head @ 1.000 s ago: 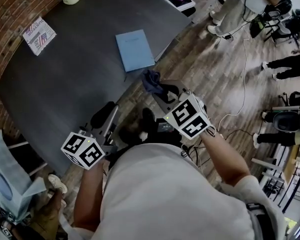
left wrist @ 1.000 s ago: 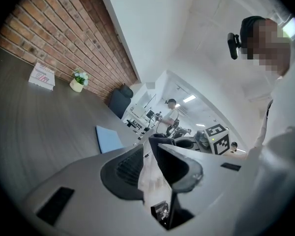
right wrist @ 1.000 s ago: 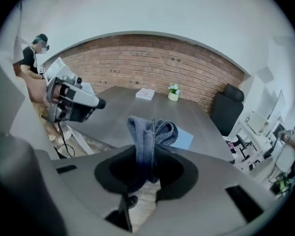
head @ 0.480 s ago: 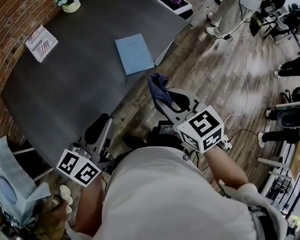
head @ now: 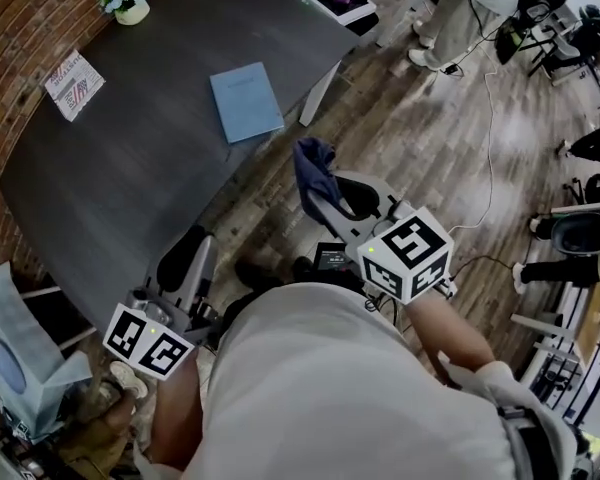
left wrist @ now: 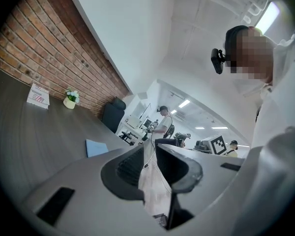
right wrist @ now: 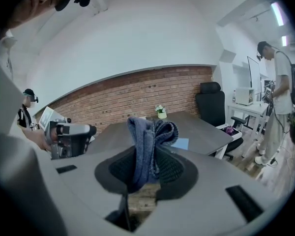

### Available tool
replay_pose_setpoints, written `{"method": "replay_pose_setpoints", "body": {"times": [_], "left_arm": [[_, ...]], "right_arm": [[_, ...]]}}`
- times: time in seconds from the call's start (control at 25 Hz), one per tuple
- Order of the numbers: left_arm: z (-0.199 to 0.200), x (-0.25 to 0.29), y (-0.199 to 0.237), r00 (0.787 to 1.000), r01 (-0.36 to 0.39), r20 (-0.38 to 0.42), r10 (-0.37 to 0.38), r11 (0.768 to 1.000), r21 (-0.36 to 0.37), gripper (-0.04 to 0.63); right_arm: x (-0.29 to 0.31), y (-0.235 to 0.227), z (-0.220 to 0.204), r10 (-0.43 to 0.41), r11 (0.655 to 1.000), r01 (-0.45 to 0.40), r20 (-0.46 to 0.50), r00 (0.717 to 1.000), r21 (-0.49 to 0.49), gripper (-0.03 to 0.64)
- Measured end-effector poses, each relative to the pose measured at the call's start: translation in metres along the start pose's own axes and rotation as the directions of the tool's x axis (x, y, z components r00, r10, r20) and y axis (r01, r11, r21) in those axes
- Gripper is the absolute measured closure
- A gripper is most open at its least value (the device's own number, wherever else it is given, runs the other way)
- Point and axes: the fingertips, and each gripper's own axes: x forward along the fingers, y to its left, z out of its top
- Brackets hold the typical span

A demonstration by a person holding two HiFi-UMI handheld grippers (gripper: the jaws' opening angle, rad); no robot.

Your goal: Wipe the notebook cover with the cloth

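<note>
Head view first: you're holding the right gripper (head: 327,190) up over the wood floor (head: 430,138) with the dark blue cloth (head: 313,171) pinched at its tip. I'm guessing that's so a bunched wad is sticking out free for wiping. The light blue notebook (head: 246,101) is lying flat and closed near the edge of the bench (head: 130,178), well apart from both grippers, so no wiping is happening yet. The left gripper (head: 183,260) is hanging low beside your body, just by the bench edge, probably parked out of the way. In the left gripper view, its jaws are sitting only a narrow gap apart with nothing between them, just floor showing through, and the notebook is showing up as a small pale slab out on the bench. In the right gripper view, the jaws are clamping the folded cloth, and the notebook is peeking out behind it. Its cover is looking plain, though it's too small to judge for marks.
</note>
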Motion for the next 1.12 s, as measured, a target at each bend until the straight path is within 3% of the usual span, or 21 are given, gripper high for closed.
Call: {"method": "replay_pose_setpoints", "body": {"times": [0.52, 1.12], "left_arm": [[-0.046, 0.032, -0.066, 1.0, -0.014, -0.017, 0.014, 1.0, -0.01, 0.506], [-0.079, 0.044, -0.105, 0.999, -0.042, -0.033, 0.041, 0.999, -0.002, 0.506]], "right_arm": [[-0.062, -0.036, -0.025, 0.025, 1.0, -0.025, 0.023, 0.999, 0.004, 0.515], [-0.095, -0.051, -0.048, 0.059, 0.998, -0.059, 0.034, 0.998, 0.003, 0.517]]}}
